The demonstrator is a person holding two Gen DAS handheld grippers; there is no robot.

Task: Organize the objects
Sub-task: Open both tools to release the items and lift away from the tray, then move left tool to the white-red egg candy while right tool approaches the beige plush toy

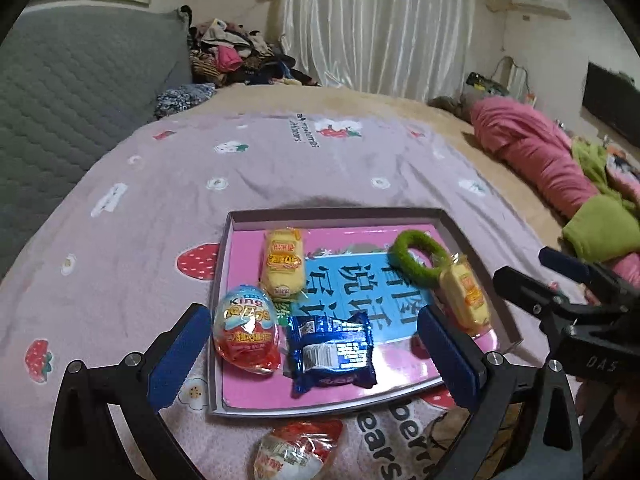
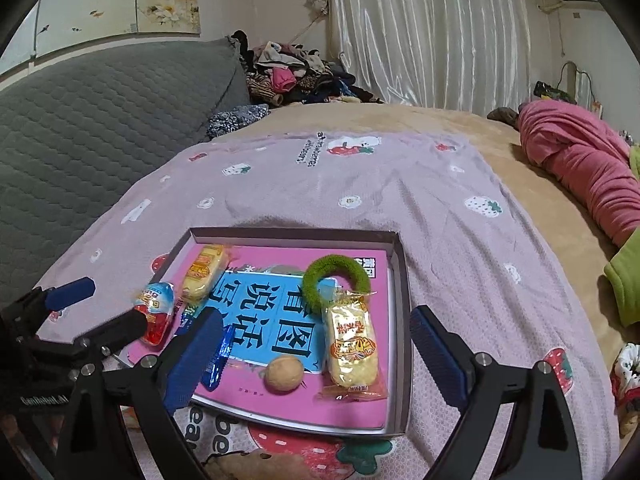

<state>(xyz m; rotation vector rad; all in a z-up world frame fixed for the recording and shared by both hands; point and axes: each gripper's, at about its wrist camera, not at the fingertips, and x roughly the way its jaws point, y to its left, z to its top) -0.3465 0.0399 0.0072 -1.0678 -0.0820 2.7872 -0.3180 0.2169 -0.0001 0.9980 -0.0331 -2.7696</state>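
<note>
Both grippers gape — only right wrist shows walnut (image 2: 284,373).

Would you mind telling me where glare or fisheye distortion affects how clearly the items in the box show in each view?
Left wrist view: glare streaks the blue wrapper and the toy egg; the box rim bows outward. Right wrist view: the curtain shines brightest, the walnut reads cleanly, and the black lens ring crops the corners.

A second egg (image 1: 298,450) runs off the left view's bottom edge. The left gripper (image 1: 316,356) hides the walnut there; the right gripper's finger (image 2: 196,356) covers most of the blue pack (image 2: 219,360).
</note>
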